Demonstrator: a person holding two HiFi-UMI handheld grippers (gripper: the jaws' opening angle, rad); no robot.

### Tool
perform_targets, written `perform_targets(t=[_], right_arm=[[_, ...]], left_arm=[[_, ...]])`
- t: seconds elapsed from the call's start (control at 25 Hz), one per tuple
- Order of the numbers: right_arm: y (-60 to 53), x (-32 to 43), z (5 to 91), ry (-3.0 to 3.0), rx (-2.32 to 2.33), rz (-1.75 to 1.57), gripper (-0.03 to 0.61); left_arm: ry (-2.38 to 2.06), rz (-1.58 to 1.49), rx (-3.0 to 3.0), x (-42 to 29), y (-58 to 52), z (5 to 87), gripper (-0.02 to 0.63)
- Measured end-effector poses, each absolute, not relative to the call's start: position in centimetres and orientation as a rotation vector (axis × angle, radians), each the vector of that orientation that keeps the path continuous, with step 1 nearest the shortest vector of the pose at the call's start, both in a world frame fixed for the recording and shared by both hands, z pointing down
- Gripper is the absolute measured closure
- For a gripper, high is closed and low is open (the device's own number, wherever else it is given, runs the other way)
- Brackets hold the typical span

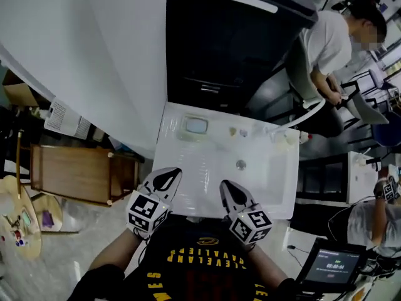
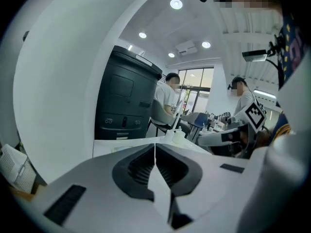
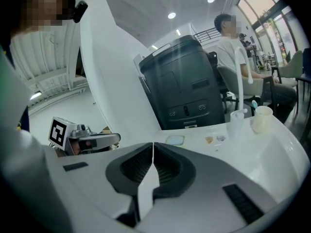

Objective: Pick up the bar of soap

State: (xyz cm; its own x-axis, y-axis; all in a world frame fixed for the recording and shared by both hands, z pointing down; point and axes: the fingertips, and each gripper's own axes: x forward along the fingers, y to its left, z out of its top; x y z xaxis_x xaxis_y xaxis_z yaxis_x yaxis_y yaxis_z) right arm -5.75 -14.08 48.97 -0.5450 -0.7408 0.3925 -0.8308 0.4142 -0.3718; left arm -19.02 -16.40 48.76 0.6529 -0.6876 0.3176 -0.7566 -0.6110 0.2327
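Note:
The bar of soap (image 1: 196,125) is pale blue-green and lies in a dish on the back left rim of the white sink (image 1: 188,187). In the right gripper view the soap (image 3: 175,140) shows just beyond the jaws. My left gripper (image 1: 169,174) hovers over the sink's front left edge, shut and empty. My right gripper (image 1: 225,187) hovers beside it over the front edge, also shut with nothing held. Both are well short of the soap. The left gripper (image 2: 155,147) and the right gripper (image 3: 153,144) show their pads pressed together in their own views.
A curved white faucet (image 1: 304,113), a cup (image 3: 263,118) and a small bottle (image 3: 235,122) stand at the sink's back right, with the drain (image 1: 241,164) mid-basin. A tall black machine (image 1: 232,42) stands behind. A seated person (image 1: 332,42) is at right, and a wooden shelf (image 1: 81,171) at left.

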Motion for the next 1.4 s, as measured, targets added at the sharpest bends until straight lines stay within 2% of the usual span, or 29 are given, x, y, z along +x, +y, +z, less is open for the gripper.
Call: perform_targets(t=[0.44, 0.76, 0.92, 1.12, 1.4], right_arm=[[-14.9, -3.0, 51.3, -2.460, 1.442, 0.955, 0.560], [-15.7, -0.5, 51.6, -2.499, 1.421, 1.004, 0.560], [-15.8, 1.0, 52.1, -2.492, 1.436, 1.054, 0.560], [-16.0, 2.6, 52.8, -2.473, 1.478, 1.126, 0.560], [-16.2, 4.0, 53.6, -2.449, 1.513, 1.204, 0.560]], left_arm=[[-1.140, 0.636, 2.609, -17.3, -21.6, 52.0, 0.594], [-1.026, 0.985, 2.687, -12.4, -25.9, 55.1, 0.489], [-0.939, 1.071, 2.691, -10.6, -28.0, 56.9, 0.460], [-0.851, 1.231, 2.640, -10.5, -30.1, 59.8, 0.404], [-0.722, 1.567, 2.569, -11.4, -32.5, 63.4, 0.361]])
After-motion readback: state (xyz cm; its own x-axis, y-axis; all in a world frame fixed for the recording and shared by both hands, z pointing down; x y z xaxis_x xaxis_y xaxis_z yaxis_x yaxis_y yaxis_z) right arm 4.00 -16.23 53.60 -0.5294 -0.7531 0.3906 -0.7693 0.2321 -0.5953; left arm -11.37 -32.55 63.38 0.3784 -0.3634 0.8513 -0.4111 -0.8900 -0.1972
